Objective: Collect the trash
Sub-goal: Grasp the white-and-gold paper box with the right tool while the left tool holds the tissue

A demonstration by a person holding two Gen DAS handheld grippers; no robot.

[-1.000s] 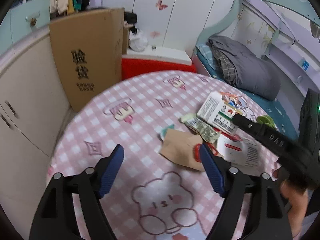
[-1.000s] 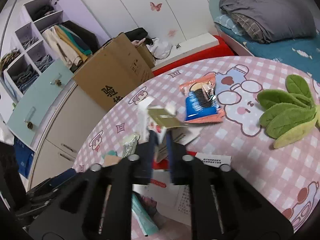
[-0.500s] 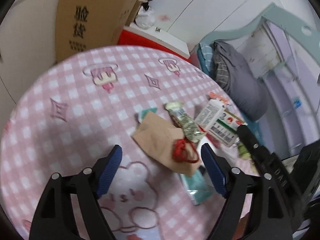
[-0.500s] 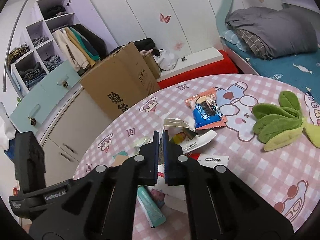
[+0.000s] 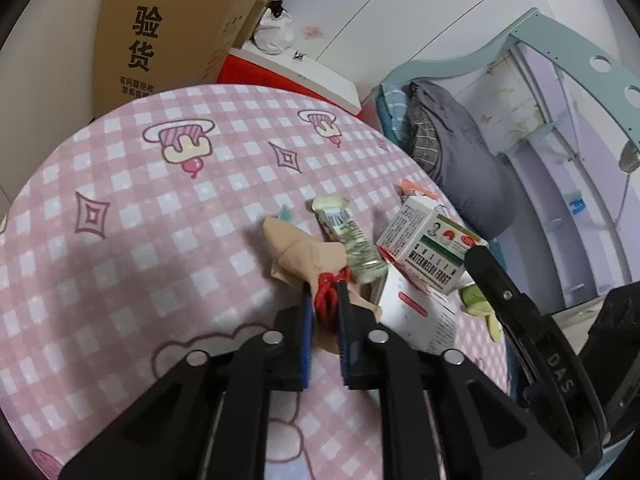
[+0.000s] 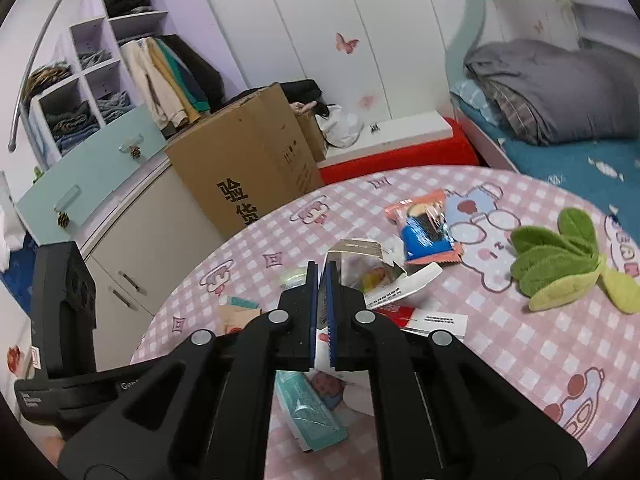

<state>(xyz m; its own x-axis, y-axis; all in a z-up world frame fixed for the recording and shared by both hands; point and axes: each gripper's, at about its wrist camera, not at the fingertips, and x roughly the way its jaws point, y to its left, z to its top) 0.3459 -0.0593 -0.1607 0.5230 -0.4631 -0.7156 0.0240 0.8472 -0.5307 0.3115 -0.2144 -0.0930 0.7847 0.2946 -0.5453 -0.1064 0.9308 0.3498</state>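
My left gripper covers the near end of the brown paper bag and part of its red string, while my right gripper hides whatever sits between its nearly closed tips, and the small print on the medicine box is unreadable.

On the worktop I count one brown paper bag with one red cord, one green crumpled wrapper, one white carton box, one orange-and-blue snack packet, one teal packet, one white leaflet and one green plush toy. Two tools are seen: the left tool and the right tool. Behind stands one cardboard box.
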